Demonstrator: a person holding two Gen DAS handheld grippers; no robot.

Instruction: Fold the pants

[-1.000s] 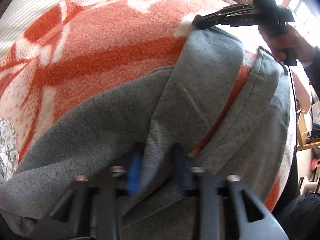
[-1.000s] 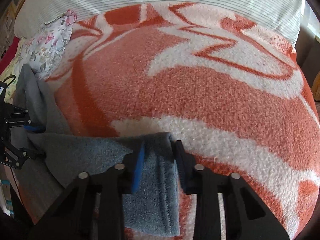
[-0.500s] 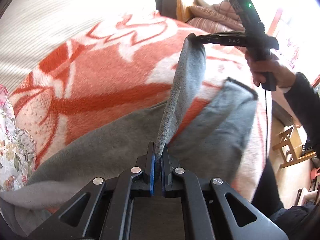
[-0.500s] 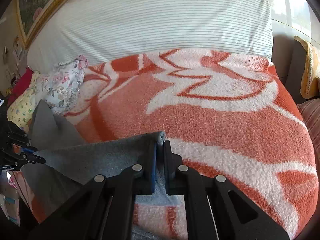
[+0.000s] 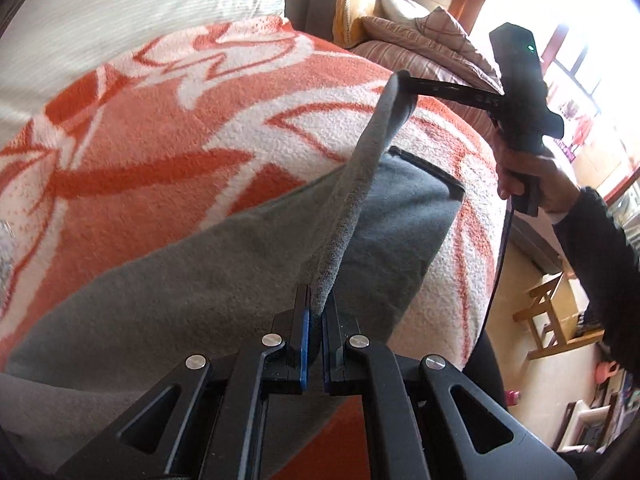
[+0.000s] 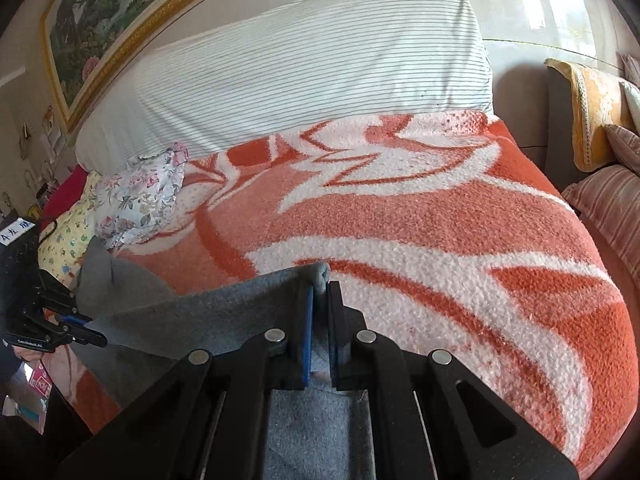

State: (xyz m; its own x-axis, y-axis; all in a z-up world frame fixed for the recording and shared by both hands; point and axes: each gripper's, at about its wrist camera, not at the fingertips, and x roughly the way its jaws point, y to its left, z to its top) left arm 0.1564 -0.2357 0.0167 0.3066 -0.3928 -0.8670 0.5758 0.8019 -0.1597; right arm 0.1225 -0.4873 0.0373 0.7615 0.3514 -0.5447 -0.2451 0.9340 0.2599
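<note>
Evidently each hand-held gripper, left [image 5: 315,312] and right [image 6: 319,300], angled downward, clamps the raised pants [image 5: 224,280] edge

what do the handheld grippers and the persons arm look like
Both are matte black plastic: the left gripper and right gripper have blue-padded fingers and silver pivot screws. The right carries white lettering, a green light and a black cable. The arm wears a dark sleeve.

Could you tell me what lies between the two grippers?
A taut edge of the grey pants spans from the left gripper to the right gripper, seen in the left wrist view.
</note>
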